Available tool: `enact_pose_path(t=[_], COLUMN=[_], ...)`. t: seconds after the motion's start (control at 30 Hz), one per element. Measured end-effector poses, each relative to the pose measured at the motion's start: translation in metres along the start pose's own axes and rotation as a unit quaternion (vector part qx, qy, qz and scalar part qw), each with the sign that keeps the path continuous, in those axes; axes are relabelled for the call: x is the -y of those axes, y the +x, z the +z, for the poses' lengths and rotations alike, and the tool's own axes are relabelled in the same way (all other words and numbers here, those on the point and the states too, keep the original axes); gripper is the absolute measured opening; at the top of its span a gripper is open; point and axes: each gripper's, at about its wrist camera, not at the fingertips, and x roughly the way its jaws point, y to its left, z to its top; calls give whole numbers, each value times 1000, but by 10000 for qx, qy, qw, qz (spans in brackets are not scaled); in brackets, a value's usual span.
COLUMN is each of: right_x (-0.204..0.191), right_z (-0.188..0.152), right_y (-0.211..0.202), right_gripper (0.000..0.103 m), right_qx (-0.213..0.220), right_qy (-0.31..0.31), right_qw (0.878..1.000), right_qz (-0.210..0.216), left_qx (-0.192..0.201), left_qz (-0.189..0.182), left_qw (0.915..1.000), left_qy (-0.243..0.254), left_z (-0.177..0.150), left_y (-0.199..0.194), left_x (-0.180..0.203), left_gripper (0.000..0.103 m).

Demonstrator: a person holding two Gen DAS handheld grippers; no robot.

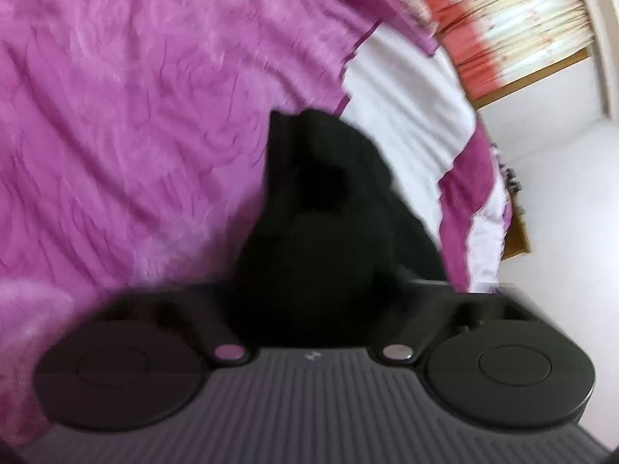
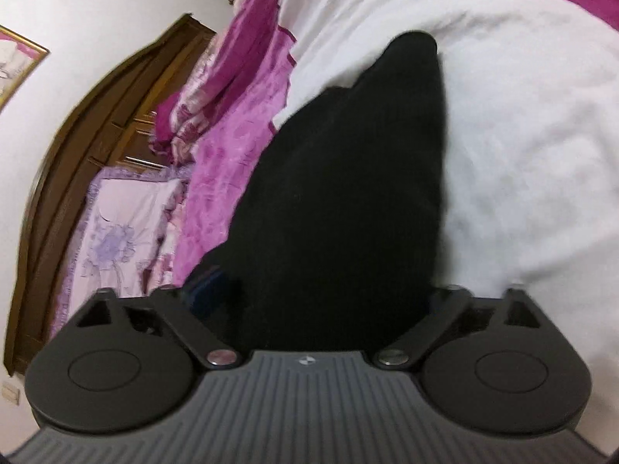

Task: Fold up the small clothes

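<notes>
Directly ahead of the left gripper (image 1: 309, 290), a black garment (image 1: 329, 201) fills the space where the fingers would show, bunched into a dark mound over the purple floral bedspread (image 1: 135, 116) of the bed. The fingers themselves are lost against the black cloth and the blur, so it cannot be told whether this gripper pinches the fabric or stands loose around it. To its right a white sheet (image 1: 406, 116) lies across the bed, and beyond that hangs a curtain (image 1: 522, 19).

In front of the right gripper (image 2: 329, 309), the same black garment (image 2: 348, 193) stretches away in a long taper, lying partly on the white sheet (image 2: 522, 135) to the right and partly on the purple bedspread (image 2: 232, 162) to the left. The linkage arms are splayed wide, which suggests spread fingers, but the tips are hidden in the cloth, so a hold cannot be confirmed.

With both grippers at the near edge, the garment seems set for an edge to be taken up and folded over. A wooden wardrobe (image 2: 116, 123) stands far left.
</notes>
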Motion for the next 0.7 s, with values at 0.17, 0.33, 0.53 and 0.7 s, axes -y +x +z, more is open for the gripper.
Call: enact_pose_path(t=[0.17,0.33,0.53,0.7], right_x=[19,-6,-16,-1], right_z=[14,24,22,-8], right_y=[-1,-26,-79,-130], right_gripper=[43,40,40,40], right_qx=[-270,-275,-463,-659], right_qy=[910,485,178,188], right_qw=[9955,9981,9971,9936], right_qz=[-15,-253,-579,-902], left_qx=[-92,-290,-451,-545], left_qz=[-337,-471,-157,214], left_qw=[9994,9975,9989,9961], left_qy=[-65,-432,-37,655], left_z=[-8,-30,-78,-123], left_y=[-1,-10,-28,-39], left_x=[9,21,56,79], left_gripper=[32,31,31,31])
